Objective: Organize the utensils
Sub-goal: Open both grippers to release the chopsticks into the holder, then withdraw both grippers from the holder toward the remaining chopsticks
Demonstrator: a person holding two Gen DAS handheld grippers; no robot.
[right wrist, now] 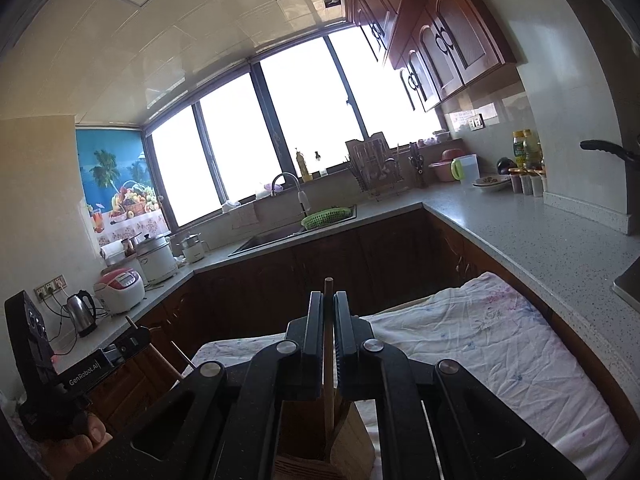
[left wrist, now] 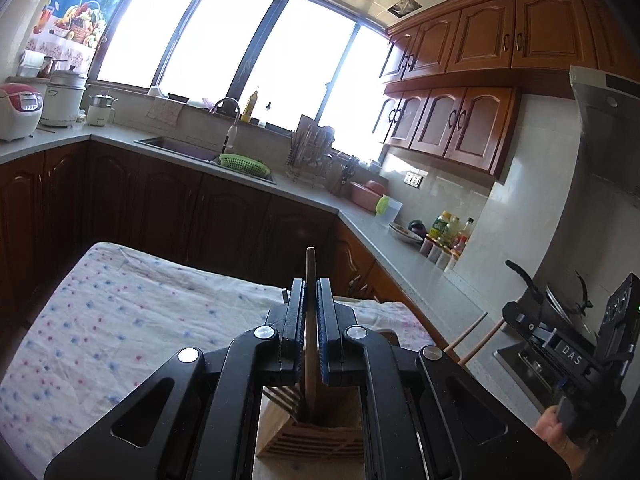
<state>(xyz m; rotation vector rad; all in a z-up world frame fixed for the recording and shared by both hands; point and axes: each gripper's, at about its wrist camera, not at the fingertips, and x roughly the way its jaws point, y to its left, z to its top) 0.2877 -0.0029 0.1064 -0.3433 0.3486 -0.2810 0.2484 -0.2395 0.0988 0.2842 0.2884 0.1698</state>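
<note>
Left claw (left wrist: pixel 311 296) was clenched on a wooden stick (left wrist: pixel 310 264) standing over the wooden holder (left wrist: pixel 316 436) on the cloth-covered tabletop (left wrist: pixel 120 312). Right claw (right wrist: pixel 328 308) was clenched on a thinner stick (right wrist: pixel 328 344). Only the left view showed dark utensils (left wrist: pixel 282 398) already slotted in the holder.

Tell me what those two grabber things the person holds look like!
Both are black. The left gripper has flat fingers with blue pads and round silver bolts at its joints. The right gripper has the same black links and silver bolts. White letters run along each one's side. A bare hand holds each; no sleeve shows.
</note>
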